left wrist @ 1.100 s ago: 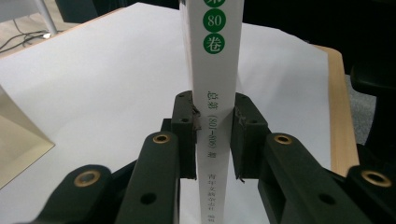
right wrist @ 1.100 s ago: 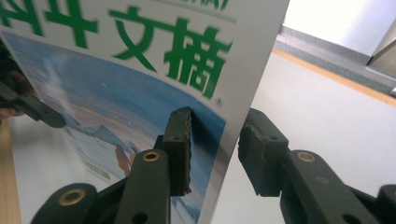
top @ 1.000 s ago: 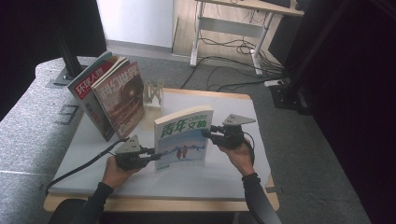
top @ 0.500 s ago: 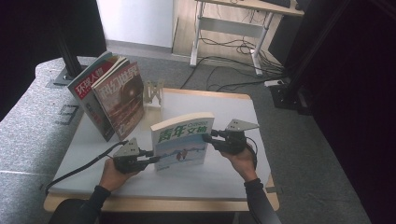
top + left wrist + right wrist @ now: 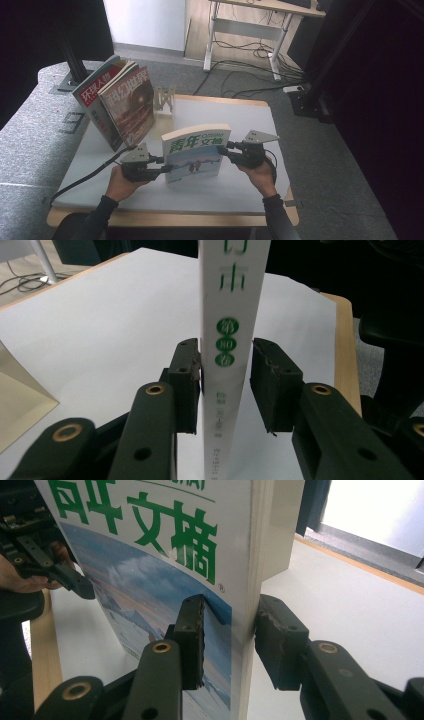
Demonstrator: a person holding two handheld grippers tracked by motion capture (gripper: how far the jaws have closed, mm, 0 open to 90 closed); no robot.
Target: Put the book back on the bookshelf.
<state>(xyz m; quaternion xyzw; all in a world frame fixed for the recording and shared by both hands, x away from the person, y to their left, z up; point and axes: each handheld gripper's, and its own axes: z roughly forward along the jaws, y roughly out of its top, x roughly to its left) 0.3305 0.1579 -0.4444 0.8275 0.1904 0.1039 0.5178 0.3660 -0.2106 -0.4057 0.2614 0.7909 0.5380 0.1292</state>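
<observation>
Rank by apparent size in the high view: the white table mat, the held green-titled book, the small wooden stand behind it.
1. White table mat, largest by far.
2. Green-titled book.
3. Wooden stand, smallest; it sits farther from the camera, but the gap looks too wide for that to matter.

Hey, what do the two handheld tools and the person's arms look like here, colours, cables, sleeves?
Both tools are black. The left tool and right tool each carry a grey three-cornered plate on top. Their blocky jaws sit on links with brass-coloured rivets. A black cable trails from the left tool. The person wears dark long sleeves; the hands are bare.
</observation>
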